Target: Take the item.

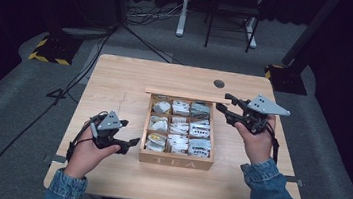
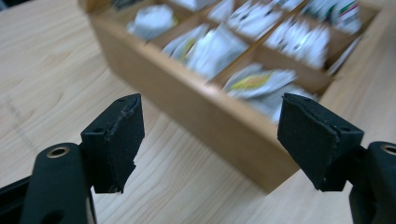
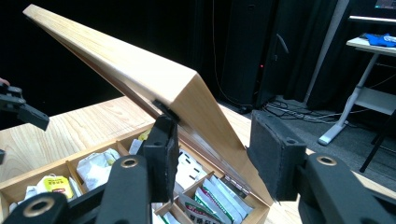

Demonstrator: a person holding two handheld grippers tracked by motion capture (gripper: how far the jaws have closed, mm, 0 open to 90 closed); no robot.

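A wooden tea box [image 1: 175,161] marked TEA sits mid-table, its compartments full of tea bags [image 1: 179,127]. Its lid [image 1: 180,95] stands raised at the back. My right gripper [image 1: 222,101] hovers open at the lid's right end. In the right gripper view, the gripper [image 3: 217,149] has its jaws on either side of the lid's [image 3: 140,60] side edge, above the tea bags [image 3: 95,168]; whether they touch it I cannot tell. My left gripper [image 1: 131,135] is open and empty just left of the box's front corner. In its own view, the gripper [image 2: 210,126] faces the box wall [image 2: 215,121].
The light wooden table [image 1: 116,77] has a round cable hole [image 1: 219,83] behind the box. Bare tabletop lies left, right and in front of the box. Beyond the table are floor cables [image 1: 136,34], stand bases [image 1: 52,50] and a desk frame [image 1: 219,14].
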